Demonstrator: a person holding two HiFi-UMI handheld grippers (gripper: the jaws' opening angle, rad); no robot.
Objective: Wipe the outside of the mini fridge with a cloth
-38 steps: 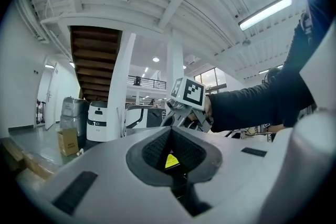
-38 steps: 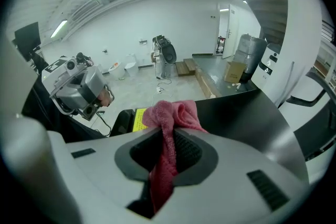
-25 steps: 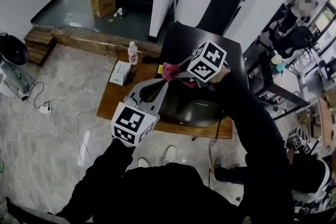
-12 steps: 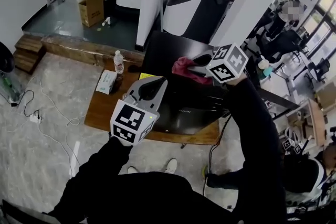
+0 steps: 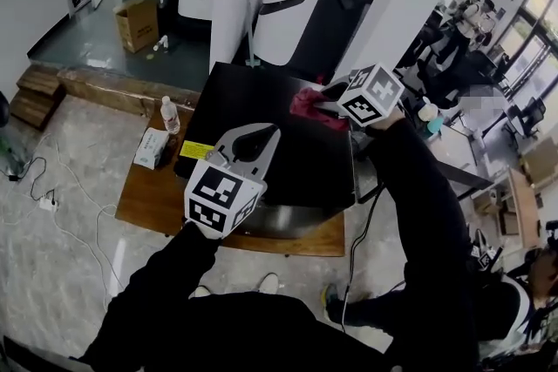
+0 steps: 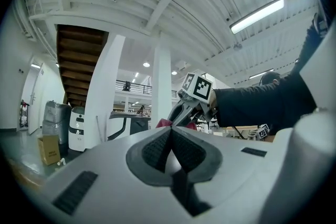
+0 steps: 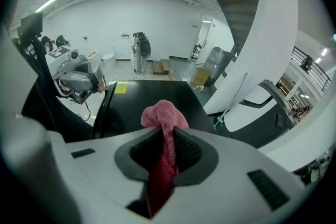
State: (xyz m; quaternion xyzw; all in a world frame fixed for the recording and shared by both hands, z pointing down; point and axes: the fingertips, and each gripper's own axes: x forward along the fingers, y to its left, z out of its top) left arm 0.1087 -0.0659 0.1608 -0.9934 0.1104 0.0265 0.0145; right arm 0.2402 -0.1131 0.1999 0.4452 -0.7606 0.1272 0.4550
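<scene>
The right gripper [image 7: 167, 132] is clamped on the pink cloth [image 7: 161, 114], with the bunched end sticking out past its jaws over the far right of the black fridge's [image 5: 248, 91] top. The left gripper [image 6: 170, 132], jaws together and empty, hovers above the fridge's near left part.

Low wooden table [image 5: 146, 198], black mini fridge [image 5: 255, 93], water bottle [image 5: 170, 115], tissue pack [image 5: 151, 148] on it

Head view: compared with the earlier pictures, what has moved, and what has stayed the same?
The right gripper carried the pink cloth across the top of the mini fridge, from its left edge toward the far right, still clamped on it. The left gripper stayed shut and empty above the near side.
</scene>
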